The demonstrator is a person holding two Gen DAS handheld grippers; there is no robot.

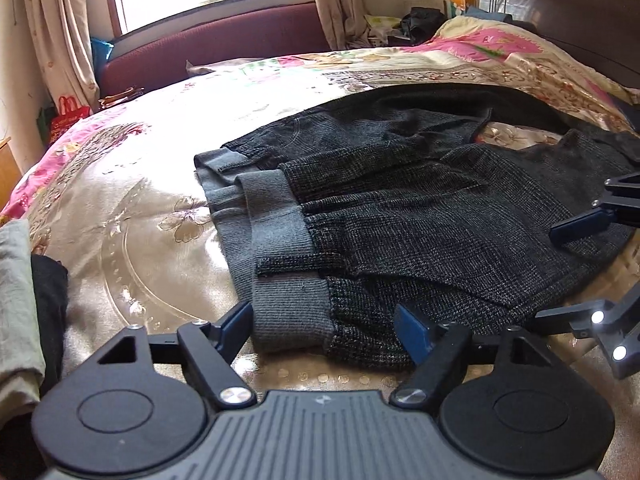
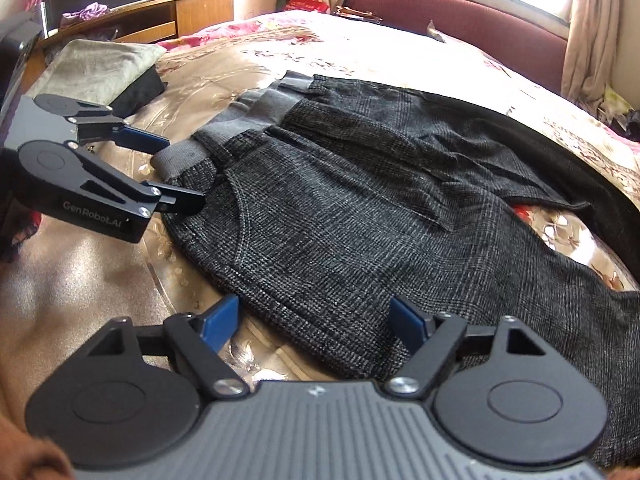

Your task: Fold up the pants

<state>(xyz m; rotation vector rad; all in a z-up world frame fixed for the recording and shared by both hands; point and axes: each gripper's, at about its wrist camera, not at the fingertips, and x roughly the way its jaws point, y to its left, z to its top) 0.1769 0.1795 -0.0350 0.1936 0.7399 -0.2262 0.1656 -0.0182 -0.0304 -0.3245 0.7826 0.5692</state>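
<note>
Dark grey checked pants [image 1: 420,220] with a lighter grey ribbed waistband [image 1: 276,232] lie spread on the bed. My left gripper [image 1: 324,324] is open, its blue fingers on either side of the waistband's near corner. It also shows in the right wrist view [image 2: 176,172], open beside the waistband [image 2: 256,108]. My right gripper [image 2: 312,318] is open, its fingers on either side of the near edge of the pants [image 2: 340,220] at the hip. It shows at the right edge of the left wrist view [image 1: 576,268].
The bed has a shiny floral cover [image 1: 140,184]. Folded grey-green and black cloth [image 2: 104,68] lies at its corner. A maroon window seat [image 1: 224,44], curtains, a dark headboard [image 1: 560,8] and a wooden desk [image 2: 160,12] surround the bed.
</note>
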